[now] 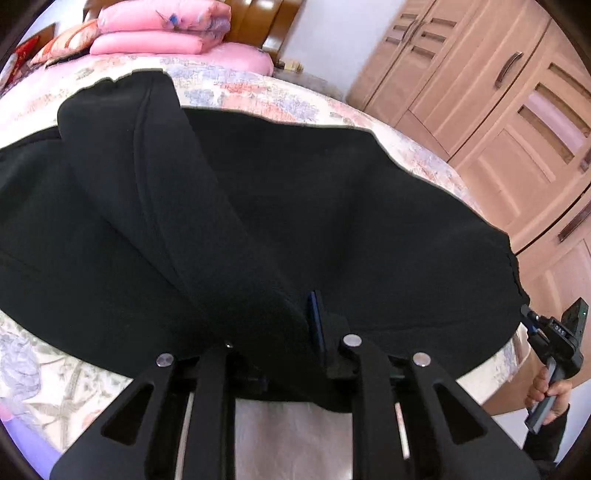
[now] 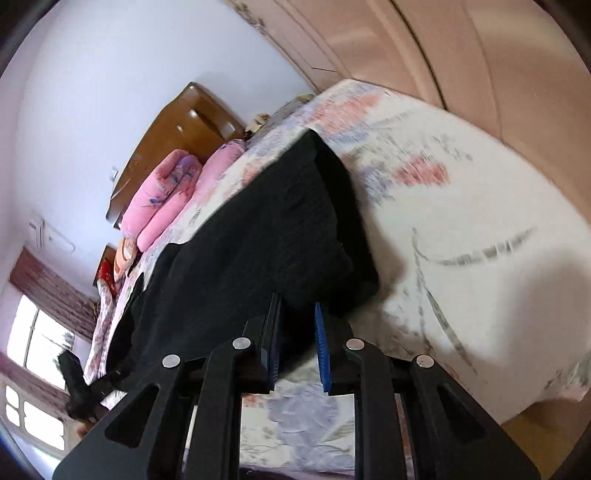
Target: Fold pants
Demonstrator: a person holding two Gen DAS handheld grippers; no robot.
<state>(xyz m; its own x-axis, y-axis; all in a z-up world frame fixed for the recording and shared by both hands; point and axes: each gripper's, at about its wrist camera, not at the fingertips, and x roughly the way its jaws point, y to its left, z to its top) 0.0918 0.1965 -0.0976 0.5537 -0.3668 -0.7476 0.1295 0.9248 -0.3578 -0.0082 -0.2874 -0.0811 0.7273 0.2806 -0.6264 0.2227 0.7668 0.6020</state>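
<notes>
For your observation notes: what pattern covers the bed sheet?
Floral bed sheet, pink and lilac on white; right wrist view.

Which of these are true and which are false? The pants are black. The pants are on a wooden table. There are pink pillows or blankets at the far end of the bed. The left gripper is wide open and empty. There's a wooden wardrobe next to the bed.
1. The pants are black. True.
2. The pants lie on a wooden table. False: they lie on a bed with a flowered bedspread.
3. Pink bedding is stacked at the far end of the bed. True.
4. The left gripper is wide open and empty. False: black cloth of the pants is pinched between its fingers.
5. A wooden wardrobe stands beside the bed. True.
</notes>
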